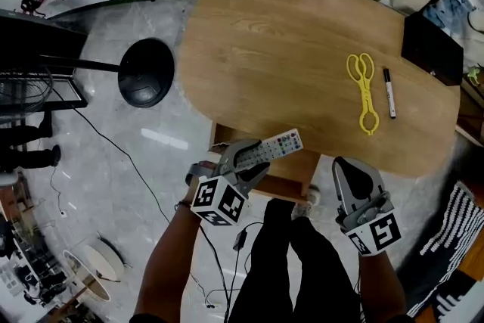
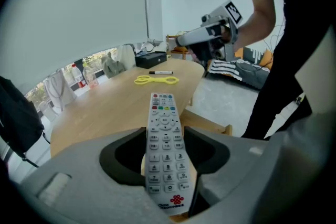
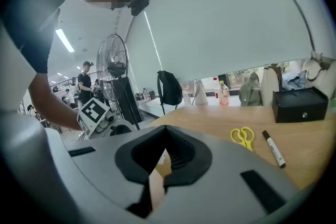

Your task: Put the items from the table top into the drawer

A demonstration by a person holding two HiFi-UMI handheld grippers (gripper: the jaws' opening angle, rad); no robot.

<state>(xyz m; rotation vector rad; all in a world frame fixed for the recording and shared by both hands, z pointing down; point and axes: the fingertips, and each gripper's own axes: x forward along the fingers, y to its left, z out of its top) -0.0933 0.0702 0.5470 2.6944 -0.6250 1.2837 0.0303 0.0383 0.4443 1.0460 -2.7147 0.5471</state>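
My left gripper (image 1: 246, 161) pinches a white remote control (image 1: 271, 147) near its lower end. Its jaws press on the two long sides, and the buttons face up. The remote's far end points toward the wooden table (image 1: 280, 49) and hangs over what looks like the open drawer (image 1: 291, 176) under the table's near edge, though I can only see part of its wooden rim from above.

My right gripper (image 1: 355, 172) is off to the right, near the table's edge. Its jaws are pressed together with nothing between them.

On the table top lie yellow scissors (image 1: 362, 91) and just beside them, to the right, a marker (image 1: 389, 92). The two do not touch. A black box (image 1: 431, 48) sits near the table's far right edge.
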